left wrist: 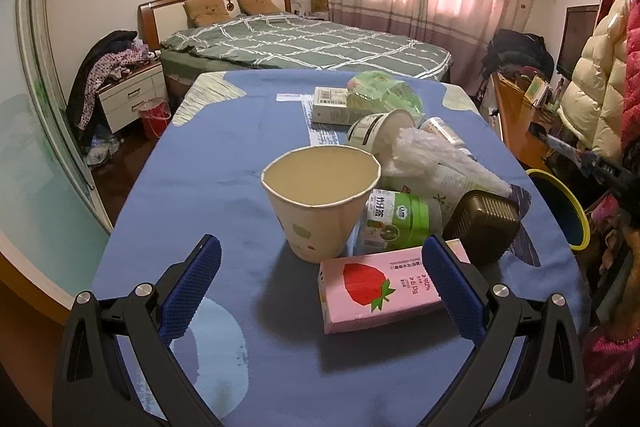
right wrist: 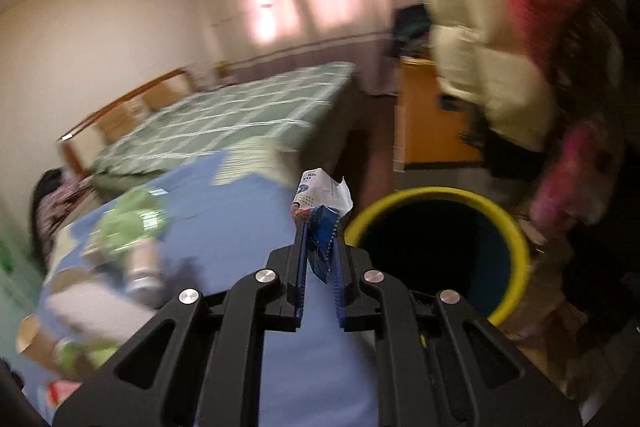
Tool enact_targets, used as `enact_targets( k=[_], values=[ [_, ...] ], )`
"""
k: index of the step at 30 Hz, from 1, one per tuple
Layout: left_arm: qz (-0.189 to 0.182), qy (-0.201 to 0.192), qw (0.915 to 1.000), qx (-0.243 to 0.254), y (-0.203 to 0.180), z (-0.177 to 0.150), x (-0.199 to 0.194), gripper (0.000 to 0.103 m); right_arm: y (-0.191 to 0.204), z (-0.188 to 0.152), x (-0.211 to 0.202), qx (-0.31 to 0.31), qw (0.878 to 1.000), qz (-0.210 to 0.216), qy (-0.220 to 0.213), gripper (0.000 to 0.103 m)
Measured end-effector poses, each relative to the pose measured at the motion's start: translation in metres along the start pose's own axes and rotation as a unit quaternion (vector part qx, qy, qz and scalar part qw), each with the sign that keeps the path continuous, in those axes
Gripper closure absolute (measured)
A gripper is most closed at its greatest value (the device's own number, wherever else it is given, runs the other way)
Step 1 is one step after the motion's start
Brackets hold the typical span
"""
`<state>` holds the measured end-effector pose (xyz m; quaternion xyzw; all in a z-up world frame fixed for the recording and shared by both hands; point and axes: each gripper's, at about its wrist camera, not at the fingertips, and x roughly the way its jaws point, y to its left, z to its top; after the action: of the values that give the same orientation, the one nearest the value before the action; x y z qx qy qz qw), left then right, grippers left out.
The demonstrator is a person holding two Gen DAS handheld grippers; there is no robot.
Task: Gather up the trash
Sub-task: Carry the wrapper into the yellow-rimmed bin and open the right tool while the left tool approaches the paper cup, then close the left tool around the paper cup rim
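So on the left wrist view, the left gripper (left wrist: 320, 267) is spread wide and holding nothing, hovering over the blue counter (left wrist: 192, 163). Between its fingers, up toward 12 o'clock, sits an upright paper cup (left wrist: 320, 203). At about 3 o'clock from the cup base lies a pink strawberry carton (left wrist: 380, 291) flat on its side, right against the right finger. Behind those is a whole heap: a green-label bottle (left wrist: 400, 219), a dark brown plastic box (left wrist: 484, 223), crumpled clear plastic (left wrist: 432, 155), a tipped white tub (left wrist: 380, 131), a white box (left wrist: 332, 105) and a green wrapper (left wrist: 384, 93). The yellow-rimmed bin (left wrist: 560, 211) peeks in at 3 o'clock.

The right wrist view is pretty blurry, but the right gripper (right wrist: 318, 243) is clamped on a crumpled blue-and-white wrapper (right wrist: 320, 195), with the bin's yellow rim (right wrist: 516, 231) just to its 3 o'clock, off the counter edge.
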<state>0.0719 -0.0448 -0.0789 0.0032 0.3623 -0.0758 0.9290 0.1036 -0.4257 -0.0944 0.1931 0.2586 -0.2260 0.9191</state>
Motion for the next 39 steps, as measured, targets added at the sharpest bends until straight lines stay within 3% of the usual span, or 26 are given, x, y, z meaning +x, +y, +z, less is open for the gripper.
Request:
enact_targets(
  k=[9, 11, 13, 20, 39],
  values=[
    [0.008, 0.014, 0.9999, -0.003, 0.0, 0.005, 0.023, 0.004, -0.045, -0.012, 0.045, 0.043, 0.996, -0.077, 0.027, 0.088],
    [0.008, 0.014, 0.9999, -0.004, 0.001, 0.007, 0.028, 0.004, -0.047, -0.011, 0.045, 0.051, 0.996, -0.076, 0.022, 0.075],
    [0.009, 0.015, 0.9998, -0.006, 0.002, 0.009, 0.035, 0.004, -0.046, -0.011, 0.042, 0.047, 0.995, -0.083, 0.01, 0.069],
    [0.011, 0.018, 0.9996, -0.019, 0.009, 0.015, 0.059, 0.004, -0.035, -0.011, 0.034, 0.025, 0.995, -0.098, -0.006, 0.055],
    [0.028, 0.011, 0.9993, -0.021, -0.001, 0.036, 0.102, 0.005, -0.027, -0.009, 0.035, 0.01, 0.995, -0.097, -0.003, 0.05]
  ],
)
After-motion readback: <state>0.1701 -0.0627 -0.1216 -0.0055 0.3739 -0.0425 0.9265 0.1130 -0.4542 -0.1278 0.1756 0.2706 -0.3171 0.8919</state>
